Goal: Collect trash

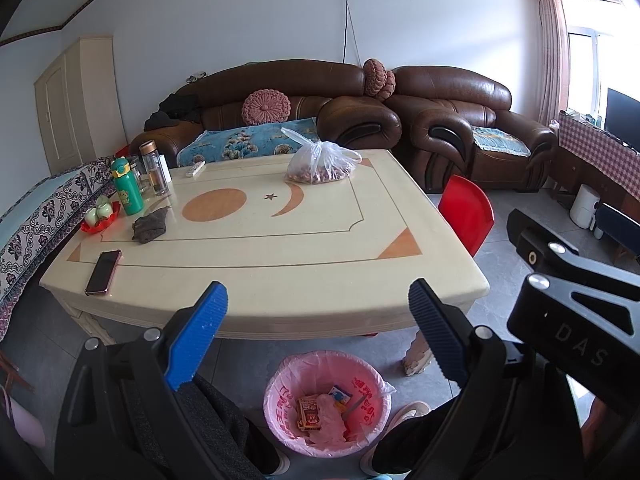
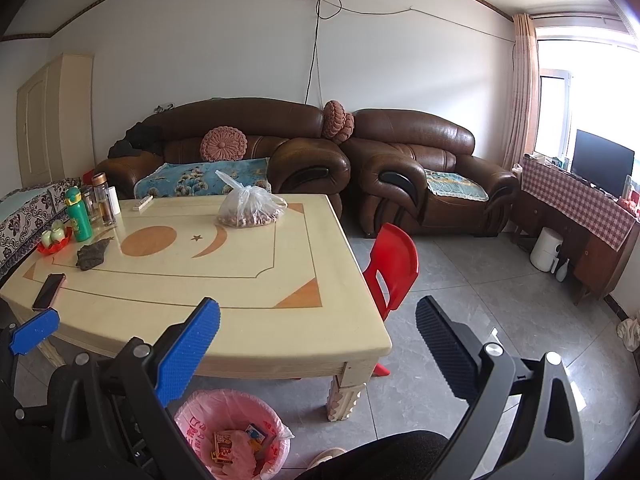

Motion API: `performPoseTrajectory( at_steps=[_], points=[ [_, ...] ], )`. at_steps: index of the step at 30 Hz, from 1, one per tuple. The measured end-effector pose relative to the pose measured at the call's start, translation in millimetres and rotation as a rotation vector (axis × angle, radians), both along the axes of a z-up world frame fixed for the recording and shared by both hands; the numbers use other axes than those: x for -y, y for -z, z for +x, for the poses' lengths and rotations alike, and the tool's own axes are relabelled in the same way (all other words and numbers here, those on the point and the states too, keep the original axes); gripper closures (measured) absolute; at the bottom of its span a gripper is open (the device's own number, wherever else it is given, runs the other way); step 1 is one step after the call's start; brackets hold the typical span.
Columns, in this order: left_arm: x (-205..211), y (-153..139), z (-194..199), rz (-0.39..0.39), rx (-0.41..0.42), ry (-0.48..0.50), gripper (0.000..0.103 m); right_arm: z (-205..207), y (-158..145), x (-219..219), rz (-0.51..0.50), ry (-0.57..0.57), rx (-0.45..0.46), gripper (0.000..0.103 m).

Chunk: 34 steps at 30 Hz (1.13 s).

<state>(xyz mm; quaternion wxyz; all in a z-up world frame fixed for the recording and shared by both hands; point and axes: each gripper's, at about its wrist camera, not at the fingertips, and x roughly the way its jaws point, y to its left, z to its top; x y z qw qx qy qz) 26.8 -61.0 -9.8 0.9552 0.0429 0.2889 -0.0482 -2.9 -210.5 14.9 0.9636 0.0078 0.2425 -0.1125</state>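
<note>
A bin lined with a pink bag [image 1: 327,402] stands on the floor in front of the cream table [image 1: 280,280]; it holds a small orange box, a blue-and-white carton and crumpled wrappers. It also shows in the right wrist view [image 2: 232,436]. My left gripper [image 1: 318,304] is open and empty, held above the bin at the table's near edge. My right gripper [image 2: 318,320] is open and empty, over the table's near right corner. A crumpled dark grey cloth [image 1: 150,225] lies on the table's left part.
On the table are a phone [image 1: 103,272], a green bottle [image 1: 127,186], glass bottles, a red dish with green cups [image 1: 100,216], a remote and a clear bag of nuts [image 1: 322,162]. A red chair [image 1: 466,212] stands right of the table. Brown sofas are behind.
</note>
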Motion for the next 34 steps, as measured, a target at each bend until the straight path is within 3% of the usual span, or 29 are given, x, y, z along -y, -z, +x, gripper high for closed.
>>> performPoseTrajectory(
  at_steps=[22,34],
  points=[
    [-5,-3,-1,0.021,0.035,-0.010,0.013,1,5,3,-0.003,-0.005,-0.009,0.007],
    [-11,2,2,0.004,-0.003,-0.020,0.013,1,5,4,-0.002,-0.010,-0.010,0.007]
  ],
)
